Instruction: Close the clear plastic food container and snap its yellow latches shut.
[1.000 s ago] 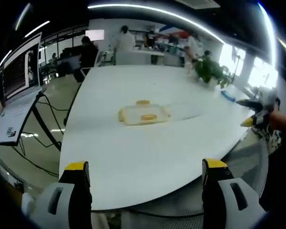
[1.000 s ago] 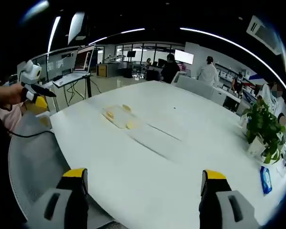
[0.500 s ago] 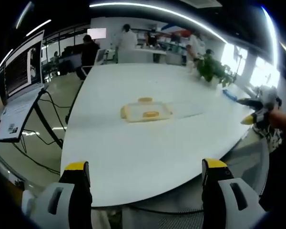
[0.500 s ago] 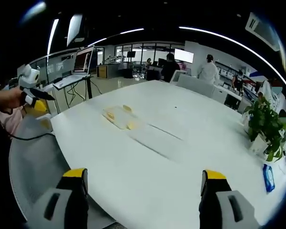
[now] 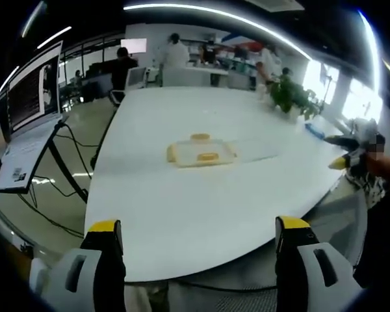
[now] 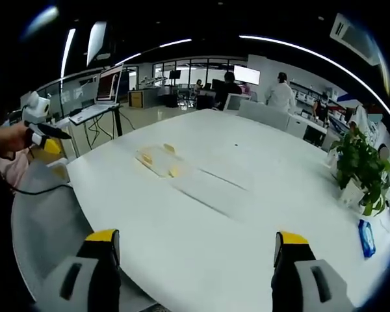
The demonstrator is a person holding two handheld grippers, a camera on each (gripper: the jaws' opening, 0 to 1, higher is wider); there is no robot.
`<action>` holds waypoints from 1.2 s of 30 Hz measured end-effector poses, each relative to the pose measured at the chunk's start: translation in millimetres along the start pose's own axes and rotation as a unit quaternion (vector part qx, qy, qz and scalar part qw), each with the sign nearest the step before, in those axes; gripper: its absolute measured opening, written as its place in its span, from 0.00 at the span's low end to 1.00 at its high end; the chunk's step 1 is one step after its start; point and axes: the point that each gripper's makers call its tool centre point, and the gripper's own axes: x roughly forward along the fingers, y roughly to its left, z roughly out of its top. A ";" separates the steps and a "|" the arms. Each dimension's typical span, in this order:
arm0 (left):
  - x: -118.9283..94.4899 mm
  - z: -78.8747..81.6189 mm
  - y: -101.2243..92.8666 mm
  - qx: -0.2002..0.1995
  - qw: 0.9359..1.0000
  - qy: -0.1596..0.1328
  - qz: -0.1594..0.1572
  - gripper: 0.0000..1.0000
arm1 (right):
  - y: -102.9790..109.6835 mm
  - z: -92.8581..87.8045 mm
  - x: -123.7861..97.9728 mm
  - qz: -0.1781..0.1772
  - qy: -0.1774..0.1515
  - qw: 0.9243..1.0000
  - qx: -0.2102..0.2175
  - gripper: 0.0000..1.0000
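Observation:
A clear plastic food container [image 5: 200, 153] with yellow latches lies flat on the white table [image 5: 201, 208], well beyond my left gripper [image 5: 198, 227], which stands open over the near edge. In the right gripper view the same container [image 6: 158, 160] sits left of centre, far ahead of my right gripper [image 6: 194, 237], also open and holding nothing. The right gripper [image 5: 351, 153] shows at the right edge of the left gripper view, held by a hand. The left gripper [image 6: 42, 130] shows at the left edge of the right gripper view.
A potted plant [image 6: 361, 172] and a blue packet [image 6: 366, 238] stand on the table's far right. A laptop on a stand [image 5: 26, 123] with cables is off the table's left. A grey chair [image 6: 45, 214] sits by the near edge. People stand at desks behind.
Both views have shifted slightly; the container sits a little further right in the left gripper view. Nothing on the table has moved and both grippers stay open.

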 end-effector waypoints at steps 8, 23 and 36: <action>0.8 -1.4 -0.1 -0.001 1.000 0.003 0.000 0.97 | -0.3 0.9 1.8 0.002 -0.001 1.000 0.008 0.99; 1.1 1.0 6.2 -0.003 1.000 0.004 0.005 0.97 | -2.0 0.3 0.4 0.003 -0.009 0.998 0.058 0.99; 0.9 0.5 9.5 -0.009 1.000 0.002 0.012 0.97 | -0.9 0.0 -2.2 0.010 -0.017 0.995 0.093 0.99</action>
